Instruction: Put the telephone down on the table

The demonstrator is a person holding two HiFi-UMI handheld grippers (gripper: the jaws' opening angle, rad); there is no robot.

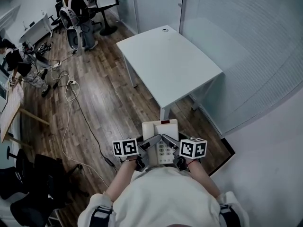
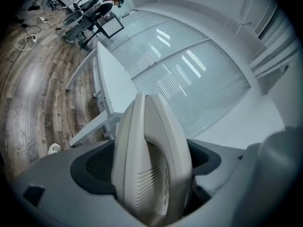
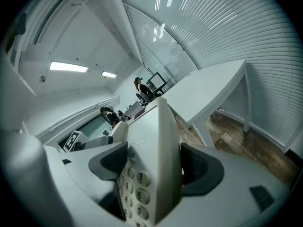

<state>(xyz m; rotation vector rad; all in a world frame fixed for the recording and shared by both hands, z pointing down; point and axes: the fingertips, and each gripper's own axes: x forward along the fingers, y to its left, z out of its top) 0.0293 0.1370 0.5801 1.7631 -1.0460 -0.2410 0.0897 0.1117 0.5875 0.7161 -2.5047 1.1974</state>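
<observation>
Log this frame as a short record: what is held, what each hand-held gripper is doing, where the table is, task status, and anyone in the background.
held object: telephone, beige desk set with keypad, carried in the air
left hand-held gripper: shut on the telephone's handset side
right hand-held gripper: shut on the telephone's keypad side
table: white, ahead of the person, its near corner just beyond the telephone
task status: telephone not yet on the table
background: person standing at a far desk; cables on the wooden floor
</observation>
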